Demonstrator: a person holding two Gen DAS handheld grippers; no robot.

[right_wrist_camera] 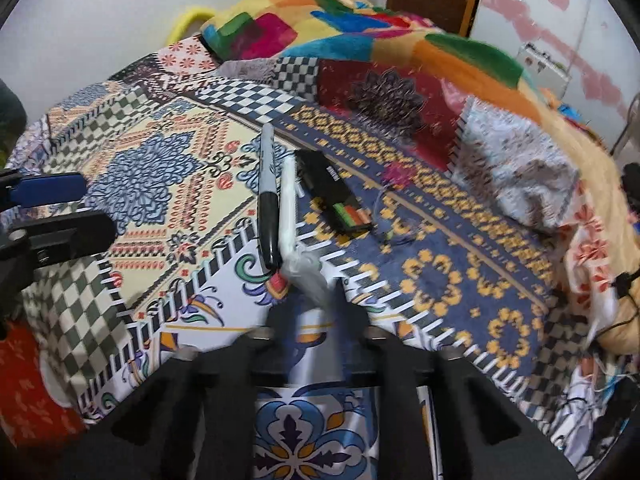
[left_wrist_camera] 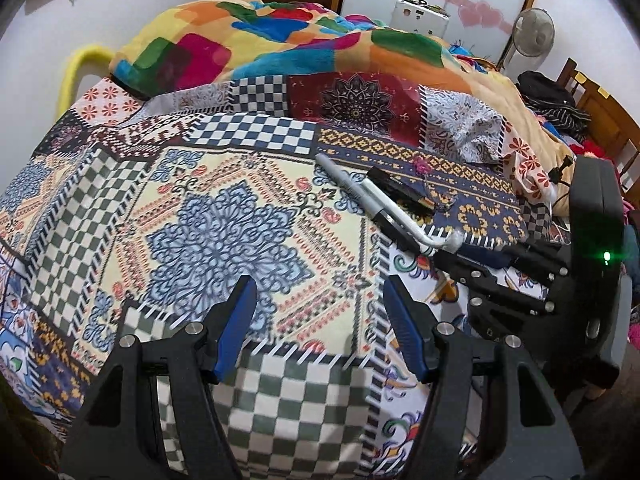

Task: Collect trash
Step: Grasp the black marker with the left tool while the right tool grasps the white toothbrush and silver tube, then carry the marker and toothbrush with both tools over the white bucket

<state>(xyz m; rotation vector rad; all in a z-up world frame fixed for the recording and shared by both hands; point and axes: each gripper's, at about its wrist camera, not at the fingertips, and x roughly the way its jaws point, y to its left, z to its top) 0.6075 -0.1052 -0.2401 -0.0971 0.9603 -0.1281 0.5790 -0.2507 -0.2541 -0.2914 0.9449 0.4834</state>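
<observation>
On the patchwork-printed bedspread (left_wrist_camera: pixel 224 208) lie three things side by side: a grey marker pen with a black cap (right_wrist_camera: pixel 267 196), a crumpled white plastic wrapper twisted into a long stick shape (right_wrist_camera: pixel 289 216), and a black rectangular box with orange and green stripes at one end (right_wrist_camera: pixel 334 194); the marker and the wrapper touch along their length, the box sits just beside them on the blue and yellow band of the cloth. The right gripper (right_wrist_camera: pixel 316 292) points down at the near, bunched end of the white wrapper, its two black fingers drawn close together with the crinkled plastic caught between their tips; the left wrist view shows the same thing from the side, the wrapper (left_wrist_camera: pixel 404 216) bending at the fingertips of that gripper (left_wrist_camera: pixel 460 246); whether the wrapper has left the cloth I cannot tell, since its far end lies along the marker (left_wrist_camera: pixel 352 186). The left gripper (left_wrist_camera: pixel 320 312) hangs over the cream and blue medallion of the bedspread, its blue-padded fingers (left_wrist_camera: pixel 236 320) standing well apart with nothing between them, well to the side of the wrapper. Behind, a fleece blanket in bright colour blocks (left_wrist_camera: pixel 280 40) is heaped across the bed, and a white pedestal fan (left_wrist_camera: pixel 532 36) stands by the wall.
</observation>
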